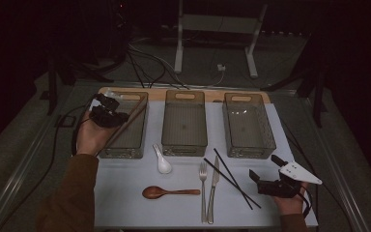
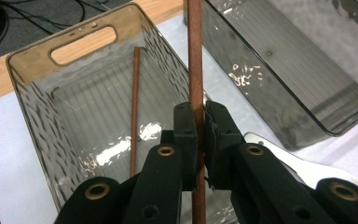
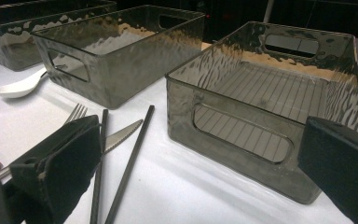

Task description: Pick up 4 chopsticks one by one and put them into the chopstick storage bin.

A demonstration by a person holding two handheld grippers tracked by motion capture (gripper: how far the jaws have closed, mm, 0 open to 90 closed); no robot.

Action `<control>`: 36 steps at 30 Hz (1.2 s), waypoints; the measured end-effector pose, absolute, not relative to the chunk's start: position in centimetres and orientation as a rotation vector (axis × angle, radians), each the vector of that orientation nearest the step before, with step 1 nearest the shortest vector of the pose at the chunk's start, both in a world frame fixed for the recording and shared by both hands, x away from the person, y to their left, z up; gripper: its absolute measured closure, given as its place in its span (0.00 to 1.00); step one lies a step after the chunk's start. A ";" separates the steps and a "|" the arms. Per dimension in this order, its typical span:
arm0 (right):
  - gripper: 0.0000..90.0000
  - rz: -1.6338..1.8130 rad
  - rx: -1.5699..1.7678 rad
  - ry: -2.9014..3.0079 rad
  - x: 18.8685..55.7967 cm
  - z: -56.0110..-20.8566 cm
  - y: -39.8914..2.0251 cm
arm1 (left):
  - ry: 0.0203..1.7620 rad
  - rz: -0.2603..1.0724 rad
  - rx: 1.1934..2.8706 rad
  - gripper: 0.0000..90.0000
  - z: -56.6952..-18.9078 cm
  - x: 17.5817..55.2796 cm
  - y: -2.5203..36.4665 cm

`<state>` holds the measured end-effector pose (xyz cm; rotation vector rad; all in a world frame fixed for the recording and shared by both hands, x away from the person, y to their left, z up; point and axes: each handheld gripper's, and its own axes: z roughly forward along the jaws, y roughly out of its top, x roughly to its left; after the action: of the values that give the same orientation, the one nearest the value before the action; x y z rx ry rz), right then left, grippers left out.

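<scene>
While the left gripper (image 1: 107,113) hangs over the left smoky clear plastic bin (image 1: 125,145), the left forearm reaches up along the bench (image 1: 125,193) edge in the high view; the right gripper (image 1: 270,180) rests low beside black chopsticks (image 1: 232,179).
Left gripper view: jaws clamped tight on a brown wooden chopstick (image 2: 196,70), upright over the bin; its twin (image 2: 134,107) lies inside.
Right gripper view: jaws wide apart, holding nothing, facing the right-hand bin (image 3: 261,116).

Dim room, grey floor (image 1: 24,145), tangled cables (image 1: 149,65), white metal stand (image 1: 217,29) beyond the table.
</scene>
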<state>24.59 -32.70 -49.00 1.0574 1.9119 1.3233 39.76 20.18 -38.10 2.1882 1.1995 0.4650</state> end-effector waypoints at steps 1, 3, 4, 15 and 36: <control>0.00 1.323 1.056 1.912 24.6 -49.0 -32.7 | 1.200 0.462 2.182 0.95 -38.1 39.9 20.2; 0.00 1.323 1.057 1.912 24.6 -49.0 -32.7 | 1.206 0.465 2.181 0.95 -38.1 40.2 20.3; 0.00 1.323 1.057 1.912 24.6 -49.0 -32.7 | 1.210 0.461 2.180 0.95 -38.1 40.4 20.4; 0.00 1.322 1.054 1.916 24.6 -49.0 -32.7 | 1.223 0.461 2.178 0.95 -38.5 42.2 20.7; 0.00 1.325 1.056 1.913 24.7 -49.0 -32.9 | 1.231 0.489 2.207 0.95 -40.6 45.5 20.4</control>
<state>24.66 -32.86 -49.00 1.0555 1.9129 1.3248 45.45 20.41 -40.58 2.2067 1.2308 0.4890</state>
